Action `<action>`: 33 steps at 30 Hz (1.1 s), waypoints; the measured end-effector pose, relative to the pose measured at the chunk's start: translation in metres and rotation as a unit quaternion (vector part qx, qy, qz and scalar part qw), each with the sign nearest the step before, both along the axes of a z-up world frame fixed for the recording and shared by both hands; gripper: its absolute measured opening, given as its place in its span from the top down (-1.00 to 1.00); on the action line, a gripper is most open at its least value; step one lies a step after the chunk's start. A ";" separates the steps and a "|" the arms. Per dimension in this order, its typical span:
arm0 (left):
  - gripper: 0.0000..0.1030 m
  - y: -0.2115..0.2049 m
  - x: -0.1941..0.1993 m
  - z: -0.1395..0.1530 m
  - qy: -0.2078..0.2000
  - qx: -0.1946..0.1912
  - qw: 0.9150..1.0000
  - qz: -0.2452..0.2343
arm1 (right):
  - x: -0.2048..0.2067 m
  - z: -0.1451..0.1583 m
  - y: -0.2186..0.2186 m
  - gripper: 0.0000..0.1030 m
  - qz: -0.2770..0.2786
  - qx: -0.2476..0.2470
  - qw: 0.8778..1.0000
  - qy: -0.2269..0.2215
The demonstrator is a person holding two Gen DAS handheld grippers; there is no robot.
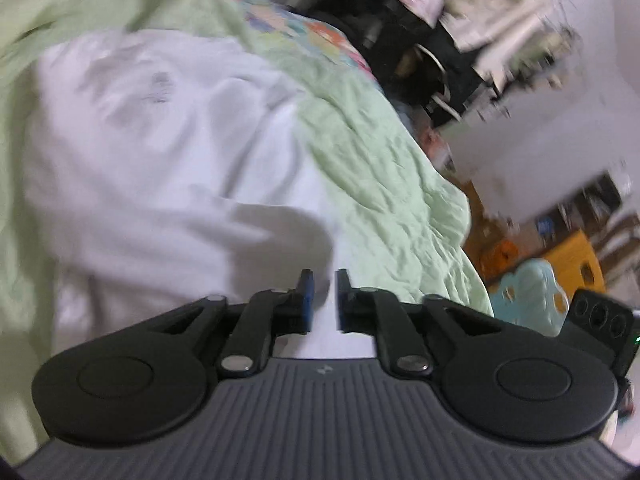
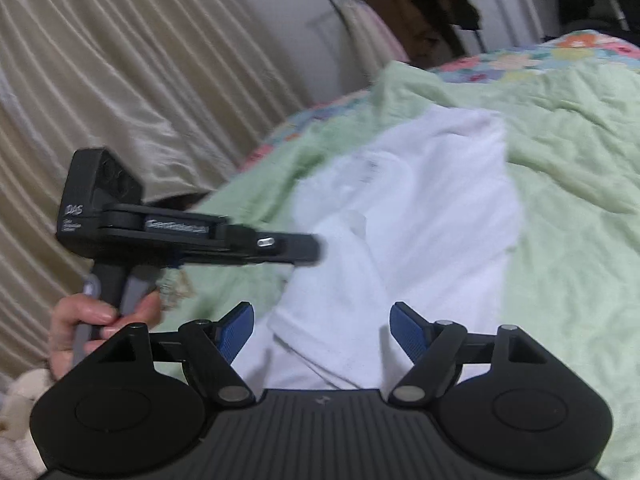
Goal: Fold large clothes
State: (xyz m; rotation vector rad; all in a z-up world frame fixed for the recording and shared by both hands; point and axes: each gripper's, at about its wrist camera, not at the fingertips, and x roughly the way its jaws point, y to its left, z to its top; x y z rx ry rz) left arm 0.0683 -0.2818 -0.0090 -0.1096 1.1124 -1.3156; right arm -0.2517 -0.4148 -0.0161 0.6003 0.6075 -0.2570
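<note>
Lying part-folded mid-bed on green quilt (image 2: 560, 140): white shirt (image 2: 420, 208). Left gripper (image 1: 324, 280) narrowly open, empty; right gripper (image 2: 322, 316) wide open, empty. More folds left, likely.

Smooth white cloth garment (image 1: 168, 152) on crinkled, matt green quilt (image 1: 380, 184).

L tool (image 1: 324, 280) jaws narrowly apart, R tool (image 2: 322, 312) wide, both empty.
</note>
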 end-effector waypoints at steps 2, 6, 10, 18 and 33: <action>-0.19 0.031 0.013 -0.001 -0.013 -0.011 0.999 0.052 | 0.004 -0.004 0.005 -0.48 -0.001 -0.023 1.000 0.010; -0.26 0.070 0.044 -0.012 -0.021 0.013 0.992 0.123 | 0.018 0.002 0.036 -0.48 0.017 -0.123 0.992 0.016; -0.26 0.085 0.066 -0.026 0.009 0.028 0.988 0.150 | 0.046 -0.005 0.065 -0.46 0.070 -0.209 0.975 0.041; -0.29 0.079 0.066 -0.045 0.024 0.064 0.988 0.140 | 0.081 -0.016 0.040 0.95 0.073 -0.188 0.979 0.041; -0.35 0.082 0.084 -0.053 0.018 0.093 0.981 0.169 | -0.077 -0.028 -0.032 0.95 -0.116 0.162 0.972 -0.129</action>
